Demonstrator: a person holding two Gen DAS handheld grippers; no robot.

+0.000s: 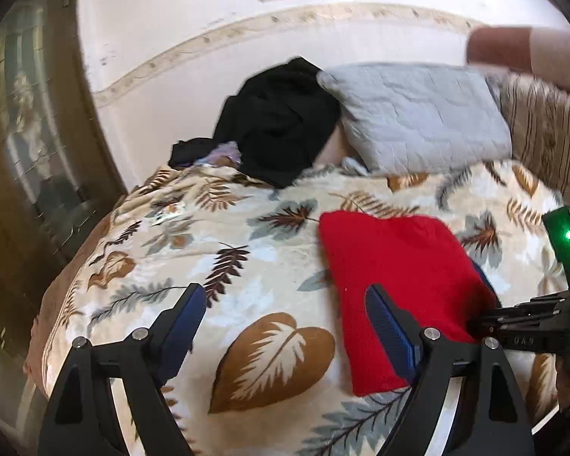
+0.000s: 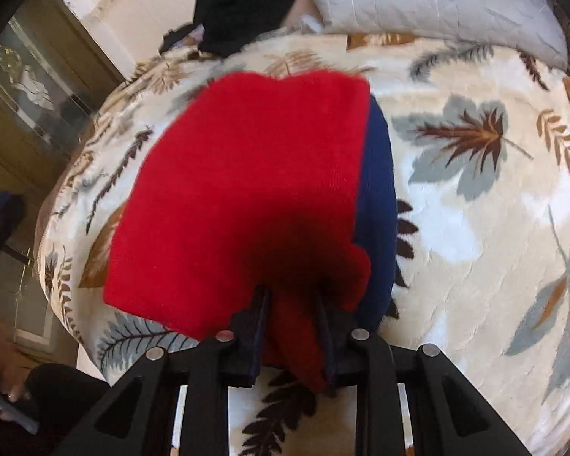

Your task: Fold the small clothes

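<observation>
A red fleece garment (image 1: 395, 277) with a blue part along its right edge (image 2: 376, 205) lies folded on the leaf-print blanket (image 1: 254, 250). My left gripper (image 1: 285, 304) is open and empty, its right finger (image 1: 389, 323) over the garment's left edge. My right gripper (image 2: 292, 304) is shut on the red garment (image 2: 247, 174) at its near edge; it also shows in the left wrist view (image 1: 528, 315) at the garment's right side.
A black pile of clothes (image 1: 281, 121) and a grey pillow (image 1: 418, 114) lie at the bed's far end by the white wall. A striped cushion (image 1: 547, 129) is at far right. A glass-fronted cabinet (image 1: 30, 133) stands left of the bed.
</observation>
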